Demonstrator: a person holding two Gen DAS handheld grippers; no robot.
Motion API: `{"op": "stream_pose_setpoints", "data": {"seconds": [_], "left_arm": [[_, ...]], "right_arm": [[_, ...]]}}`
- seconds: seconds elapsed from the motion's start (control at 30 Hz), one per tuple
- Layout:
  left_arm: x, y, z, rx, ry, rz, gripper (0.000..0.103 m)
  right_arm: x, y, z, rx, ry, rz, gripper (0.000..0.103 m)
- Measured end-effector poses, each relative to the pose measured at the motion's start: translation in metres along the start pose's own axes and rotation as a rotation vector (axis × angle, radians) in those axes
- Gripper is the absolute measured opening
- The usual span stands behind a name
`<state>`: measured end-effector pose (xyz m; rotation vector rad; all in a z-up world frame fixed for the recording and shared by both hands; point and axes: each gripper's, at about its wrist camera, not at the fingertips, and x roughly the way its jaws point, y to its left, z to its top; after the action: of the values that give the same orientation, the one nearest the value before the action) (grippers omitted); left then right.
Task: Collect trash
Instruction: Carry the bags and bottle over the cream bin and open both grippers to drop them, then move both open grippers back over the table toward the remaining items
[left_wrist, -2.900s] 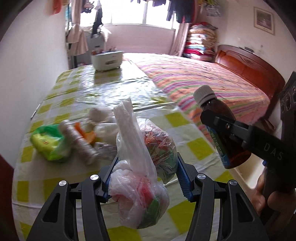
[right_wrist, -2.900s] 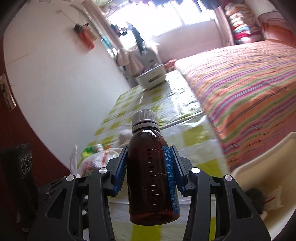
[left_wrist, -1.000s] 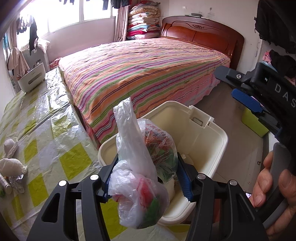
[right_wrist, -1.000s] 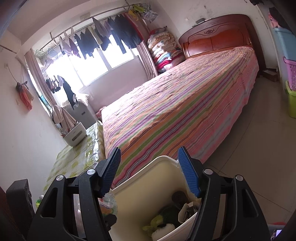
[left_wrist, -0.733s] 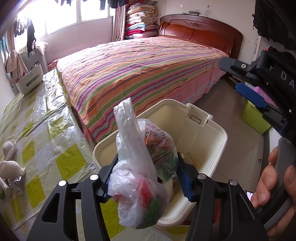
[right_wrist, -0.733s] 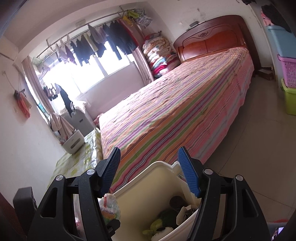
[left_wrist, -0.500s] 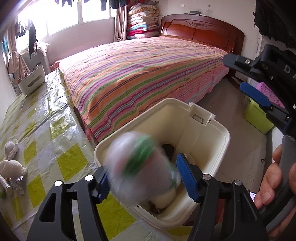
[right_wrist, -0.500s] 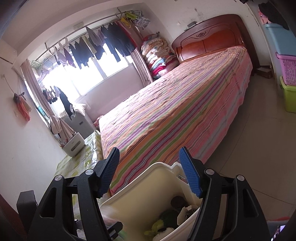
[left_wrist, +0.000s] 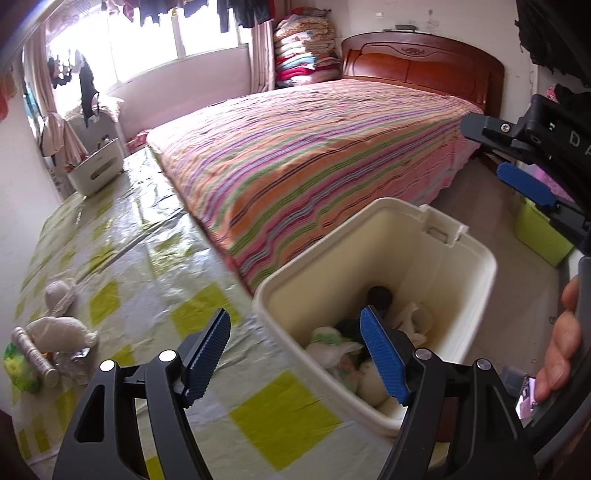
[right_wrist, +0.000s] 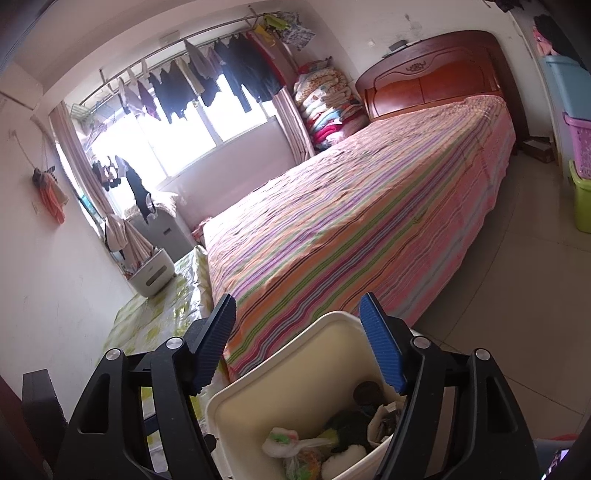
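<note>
beside the counter's near edge, between the counter (left_wrist: 122, 258) and the striped bed (left_wrist: 314, 147), stands the cream trash bin (left_wrist: 476, 266) with its top open. the left gripper (left_wrist: 295, 354) hangs over the bin's near rim; its jaws have just been opening and nothing is between them now. the plastic bag of trash (right_wrist: 295, 450) lies inside the bin on top of other rubbish, so this piece looks delivered. the right gripper (right_wrist: 297, 339) is also released and empty, its jaws spread above the same bin, with a person's hand (left_wrist: 561, 339) on its handle in the left wrist view. the task seems only partly done: near the counter's left edge some things are left, two white crumpled wads (left_wrist: 61, 325), a silver roll (left_wrist: 33, 350) and a green packet (left_wrist: 16, 365). probably these need more trips to the bin.
</note>
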<state>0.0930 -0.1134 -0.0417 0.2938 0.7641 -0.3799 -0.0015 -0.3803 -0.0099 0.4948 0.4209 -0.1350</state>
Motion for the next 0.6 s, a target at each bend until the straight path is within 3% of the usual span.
{"op": "stream_pose_setpoints", "data": {"seconds": [0.33,0.6], "left_arm": [[-0.015,0.048,-0.010,-0.069,-0.008,0.053,0.071],[-0.032,0.107,-0.030,-0.120,-0.007,0.143,0.071]], "right_arm": [[0.016,0.052,-0.015,-0.093,0.053,0.055,0.071],[0.039,0.110,-0.031,-0.189,0.110,0.103,0.072]]}}
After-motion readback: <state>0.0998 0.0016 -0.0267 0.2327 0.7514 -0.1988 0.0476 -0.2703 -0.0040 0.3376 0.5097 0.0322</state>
